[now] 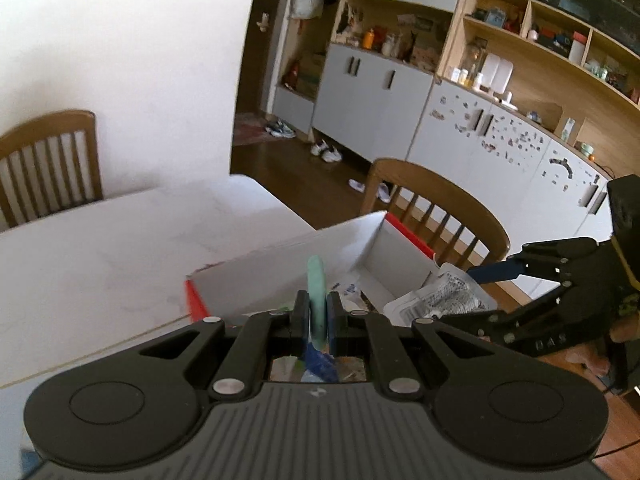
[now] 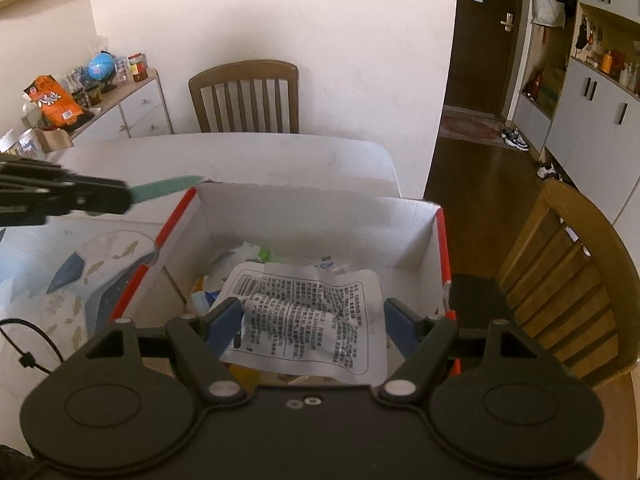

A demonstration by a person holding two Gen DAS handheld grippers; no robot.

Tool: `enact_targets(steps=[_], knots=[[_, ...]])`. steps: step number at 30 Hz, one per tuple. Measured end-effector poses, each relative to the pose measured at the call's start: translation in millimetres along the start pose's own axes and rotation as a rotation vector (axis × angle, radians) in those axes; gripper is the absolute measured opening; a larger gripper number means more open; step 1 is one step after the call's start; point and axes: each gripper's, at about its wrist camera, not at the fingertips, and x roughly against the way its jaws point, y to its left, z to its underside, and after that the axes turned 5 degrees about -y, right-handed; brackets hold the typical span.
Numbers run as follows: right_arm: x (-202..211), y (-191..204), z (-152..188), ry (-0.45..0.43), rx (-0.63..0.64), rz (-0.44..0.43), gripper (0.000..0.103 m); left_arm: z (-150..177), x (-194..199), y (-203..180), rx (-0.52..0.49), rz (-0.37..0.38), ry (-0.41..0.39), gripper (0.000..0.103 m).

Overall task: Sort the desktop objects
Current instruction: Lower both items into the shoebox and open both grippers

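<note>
I see a white table (image 2: 240,160) with wooden chairs (image 2: 245,96) around it, against a white wall. A red-edged cardboard box (image 2: 320,216) sits on it. My left gripper (image 1: 319,314), angled down over the box edge, is clenched on a thin green strip (image 1: 317,280). My right gripper (image 2: 312,326) hangs spread above a printed white packet (image 2: 316,320) lying in the box, gripping nothing.
</note>
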Motion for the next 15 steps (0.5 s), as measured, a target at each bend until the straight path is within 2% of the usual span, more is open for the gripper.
enact_targets(steps=[5, 15], knots=[[-7.0, -1.3, 2.0, 0.023, 0.011, -0.008, 0.077, -1.3, -40.2, 4.8, 0.01, 0.03, 0.052, 0.008], [-21.8, -3.2, 4.1, 0.064, 0.031, -0.037, 0.077, 0.7, -99.3, 7.9, -0.048, 0.027, 0.152, 0.008]])
